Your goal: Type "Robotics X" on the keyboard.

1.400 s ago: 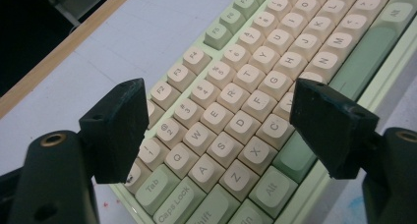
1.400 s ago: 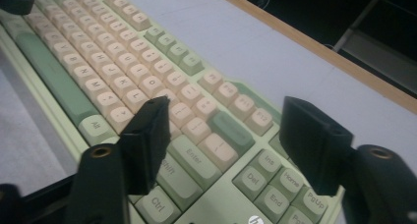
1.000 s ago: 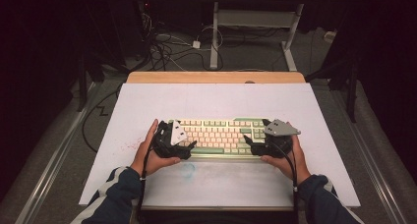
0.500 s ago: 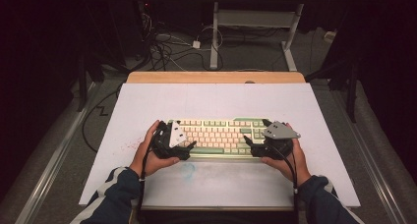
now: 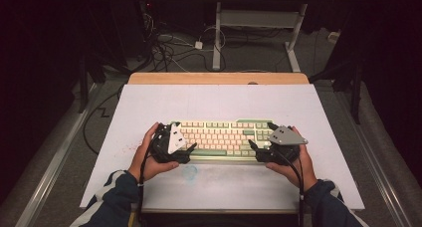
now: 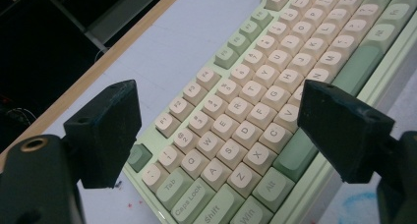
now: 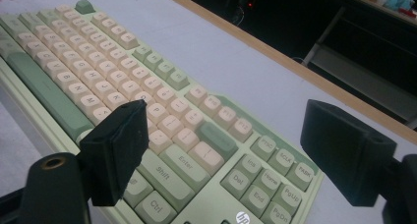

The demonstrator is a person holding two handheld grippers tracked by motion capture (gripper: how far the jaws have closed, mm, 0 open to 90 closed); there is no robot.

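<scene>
A green and cream keyboard [image 5: 224, 139] lies flat near the front of the white tabletop [image 5: 209, 102]. The left gripper [image 5: 175, 148] straddles its left end and the right gripper [image 5: 263, 148] its right end, both with jaws apart, clamping nothing

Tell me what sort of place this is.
Probably a lab or workshop recording station, not a home desk. A white-topped table carries just a green and cream keyboard. Behind it, loose cables lie on the floor beside a metal bench frame, with dark surroundings.
</scene>
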